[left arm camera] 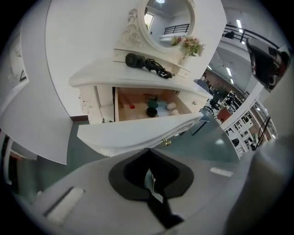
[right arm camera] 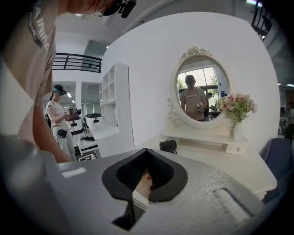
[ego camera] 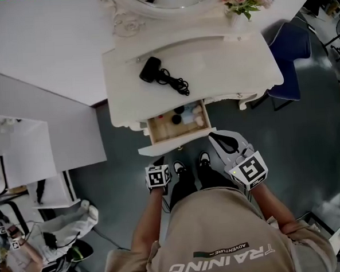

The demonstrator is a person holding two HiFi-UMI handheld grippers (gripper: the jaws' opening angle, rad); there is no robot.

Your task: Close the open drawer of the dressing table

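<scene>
I wear a tan T-shirt [ego camera: 222, 230] with white TRAINING lettering, dark trousers [ego camera: 186, 189] and black-and-white sneakers [ego camera: 203, 158], and my grey, black-lined left gripper [ego camera: 159, 161] and right gripper [ego camera: 215, 138] each carry a cube [ego camera: 249, 169] of square black-and-white markers.

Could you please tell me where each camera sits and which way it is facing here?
Head view: on the person's head, looking steeply down on the dressing table and its open drawer; torso, arms, shoes, left gripper and right gripper show.
Left gripper view: before the pulled-out drawer, facing its front and the table behind; its shut jaws show.
Right gripper view: at the table's front, facing across the tabletop to the mirror and flowers; shut jaws and shirt show.
Shared: the hair dryer appears in all three.
</scene>
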